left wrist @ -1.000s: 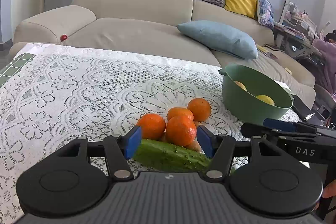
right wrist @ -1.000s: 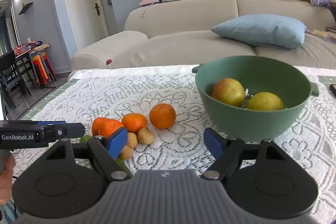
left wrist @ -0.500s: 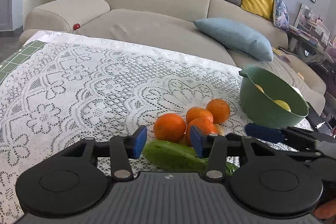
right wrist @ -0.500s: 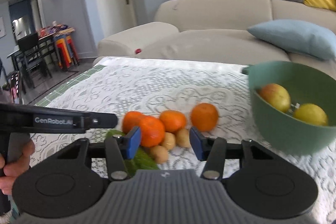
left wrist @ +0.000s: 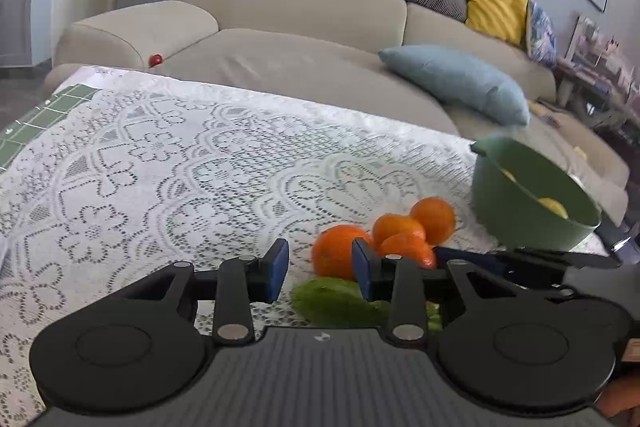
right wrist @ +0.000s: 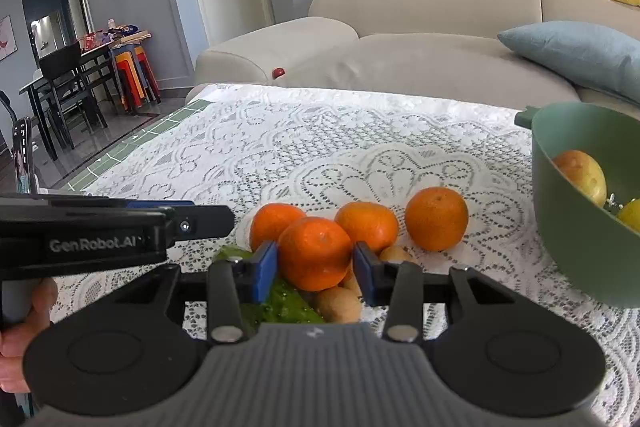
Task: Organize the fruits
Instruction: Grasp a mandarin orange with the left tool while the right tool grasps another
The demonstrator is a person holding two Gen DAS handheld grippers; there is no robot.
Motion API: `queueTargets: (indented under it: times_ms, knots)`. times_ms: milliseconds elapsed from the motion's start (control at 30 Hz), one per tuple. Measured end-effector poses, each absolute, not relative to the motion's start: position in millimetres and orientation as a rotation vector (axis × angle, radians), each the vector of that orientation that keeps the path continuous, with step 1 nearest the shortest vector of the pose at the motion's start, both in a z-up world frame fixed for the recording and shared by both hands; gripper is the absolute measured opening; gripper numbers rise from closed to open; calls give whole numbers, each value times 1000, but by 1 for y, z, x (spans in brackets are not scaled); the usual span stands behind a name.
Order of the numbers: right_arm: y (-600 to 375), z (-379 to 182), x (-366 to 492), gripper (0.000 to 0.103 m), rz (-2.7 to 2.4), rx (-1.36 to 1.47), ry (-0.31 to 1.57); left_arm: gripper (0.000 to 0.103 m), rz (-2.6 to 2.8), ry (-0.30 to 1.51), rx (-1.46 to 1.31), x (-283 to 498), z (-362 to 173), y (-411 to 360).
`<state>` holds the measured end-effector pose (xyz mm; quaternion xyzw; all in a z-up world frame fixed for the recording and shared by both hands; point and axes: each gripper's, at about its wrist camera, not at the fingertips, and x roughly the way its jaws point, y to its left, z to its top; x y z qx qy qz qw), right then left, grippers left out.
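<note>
Right gripper (right wrist: 315, 269) is closing around the nearest orange (right wrist: 315, 253), blue pads flanking it, contact hard to confirm. Left gripper (left wrist: 320, 273) is narrowing too, nothing between its fingers, cucumber (left wrist: 336, 301) just beneath. Small brown fruits are half hidden. The green bowl (right wrist: 568, 227), cut off, sits right on the lace tablecloth (right wrist: 280, 147); beige sofa (right wrist: 420, 7) behind.

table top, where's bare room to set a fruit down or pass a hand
Free: the wide stretch of lace tablecloth left of the oranges, up to the sofa-side edge. A narrower strip lies between the rightmost orange and the green bowl. Crowded: the near cluster of oranges, cucumber and small brown fruits.
</note>
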<state>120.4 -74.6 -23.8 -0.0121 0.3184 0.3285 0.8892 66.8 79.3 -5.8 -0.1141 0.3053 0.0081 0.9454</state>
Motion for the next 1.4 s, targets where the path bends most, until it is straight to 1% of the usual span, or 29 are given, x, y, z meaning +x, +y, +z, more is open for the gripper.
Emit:
queueTargets:
  times_ms: [33, 67, 100, 133, 167, 333, 500, 700, 833, 933, 1000, 1200, 1333, 1400]
  knots:
    - [-74, -24, 120, 40, 682, -25, 661, 50, 11, 617, -232, 66, -5, 79]
    - [-73, -25, 121, 40, 682, -22, 661, 53, 4, 609, -225, 66, -4, 77]
    - [-73, -25, 122, 40, 682, -18, 661, 59, 2, 606, -222, 66, -3, 76]
    - [-73, -26, 123, 40, 683, -14, 661, 62, 1, 607, -223, 65, -2, 76]
    - [-73, -26, 124, 41, 683, -13, 661, 62, -4, 610, -224, 66, -2, 75]
    - [-71, -31, 127, 43, 685, -1, 674, 62, -21, 631, -231, 69, -4, 75]
    - [-73, -29, 124, 41, 684, -11, 664, 61, -14, 647, -224, 71, -7, 74]
    - [-79, -14, 110, 41, 662, -75, 597, 59, -26, 642, -251, 71, -7, 79]
    - [-89, -10, 106, 41, 607, -121, 596, 57, -46, 650, -253, 77, -9, 76]
    - [-102, -11, 111, 41, 564, -94, 622, 57, -40, 661, -228, 85, -13, 70]
    - [-109, -12, 114, 41, 547, -74, 637, 55, -28, 672, -198, 90, -18, 65]
    - [-116, -13, 114, 41, 536, -72, 642, 53, -9, 696, -169, 100, -27, 57]
    - [-118, -15, 114, 41, 536, -70, 650, 48, 5, 691, -165, 102, -28, 57]
    - [-119, -15, 116, 41, 532, -69, 654, 47, 3, 689, -181, 103, -29, 58]
